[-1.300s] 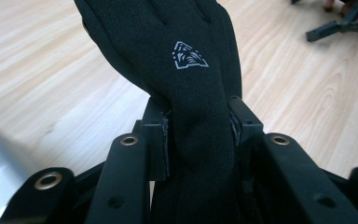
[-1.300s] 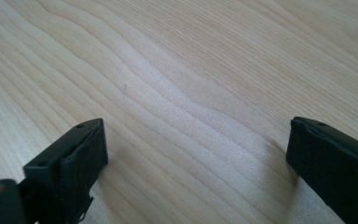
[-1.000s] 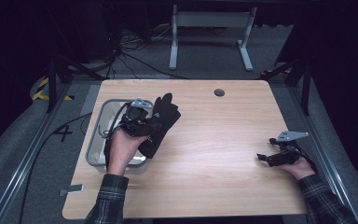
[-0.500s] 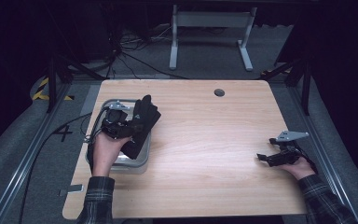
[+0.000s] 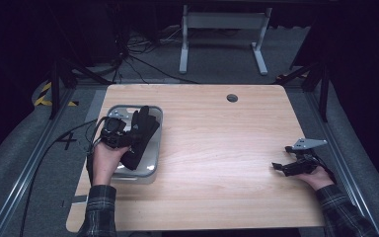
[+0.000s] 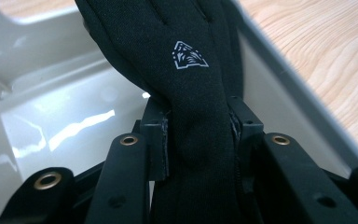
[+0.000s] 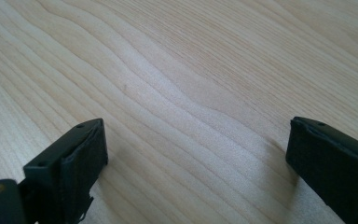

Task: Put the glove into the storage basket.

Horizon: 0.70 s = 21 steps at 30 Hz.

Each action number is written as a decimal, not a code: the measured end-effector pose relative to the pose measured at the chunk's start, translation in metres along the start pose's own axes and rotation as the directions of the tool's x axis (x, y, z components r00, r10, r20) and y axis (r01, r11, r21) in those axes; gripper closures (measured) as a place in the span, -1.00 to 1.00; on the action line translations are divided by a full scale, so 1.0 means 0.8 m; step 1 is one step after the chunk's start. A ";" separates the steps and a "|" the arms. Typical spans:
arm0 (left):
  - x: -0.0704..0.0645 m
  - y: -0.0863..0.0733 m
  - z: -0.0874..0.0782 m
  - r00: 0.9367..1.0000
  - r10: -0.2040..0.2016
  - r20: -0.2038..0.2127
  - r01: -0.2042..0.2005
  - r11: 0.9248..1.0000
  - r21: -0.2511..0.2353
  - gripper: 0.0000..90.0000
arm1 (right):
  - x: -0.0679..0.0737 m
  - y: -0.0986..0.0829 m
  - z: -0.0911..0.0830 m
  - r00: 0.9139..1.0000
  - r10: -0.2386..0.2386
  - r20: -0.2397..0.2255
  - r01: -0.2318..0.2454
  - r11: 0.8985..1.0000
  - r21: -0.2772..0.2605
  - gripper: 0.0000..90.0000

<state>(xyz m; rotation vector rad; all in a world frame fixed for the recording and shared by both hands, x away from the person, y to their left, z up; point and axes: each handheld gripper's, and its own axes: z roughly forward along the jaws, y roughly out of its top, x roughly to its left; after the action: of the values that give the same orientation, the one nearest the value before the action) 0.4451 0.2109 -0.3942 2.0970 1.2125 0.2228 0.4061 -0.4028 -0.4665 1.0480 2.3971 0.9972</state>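
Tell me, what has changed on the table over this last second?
The left gripper, shut on the black fabric glove, carried it leftward, from beside the tray's table-side edge to over the shallow metal tray. It kept its hold throughout. The right gripper stayed at the right edge of the wooden table, jaws open and empty.

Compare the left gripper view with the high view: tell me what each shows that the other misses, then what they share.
Left gripper view alone: a small white emblem printed on the black glove, pinched between the jaws.
High view alone: the right gripper resting open on the table, far from the tray.
Shared: the left gripper holding the glove over the grey tray.
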 end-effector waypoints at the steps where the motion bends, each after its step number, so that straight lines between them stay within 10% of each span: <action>1: 0.002 -0.002 0.004 1.000 0.000 -0.004 0.000 1.000 0.012 0.46 | 0.000 0.000 0.000 1.000 0.000 0.001 0.000 1.000 0.001 -0.87; 8: 0.012 -0.010 0.018 0.999 -0.037 -0.017 0.038 0.997 0.066 0.38 | 0.000 0.000 0.000 1.000 -0.001 0.002 0.001 1.000 0.000 -0.87; 13: 0.017 -0.011 0.024 0.996 -0.067 -0.066 0.073 0.993 0.091 -0.06 | 0.000 0.000 0.000 1.000 0.000 0.001 0.000 1.000 0.001 -0.87; 21: 0.011 -0.004 0.004 0.991 -0.071 -0.115 0.072 0.997 0.005 -0.49 | 0.000 0.000 0.000 1.000 0.001 0.000 -0.001 1.000 -0.001 -0.87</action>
<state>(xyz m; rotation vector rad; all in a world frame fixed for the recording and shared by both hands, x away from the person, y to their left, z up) 0.4490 0.2172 -0.4007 2.0688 1.3558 0.3088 0.4060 -0.4029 -0.4665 1.0489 2.3966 0.9986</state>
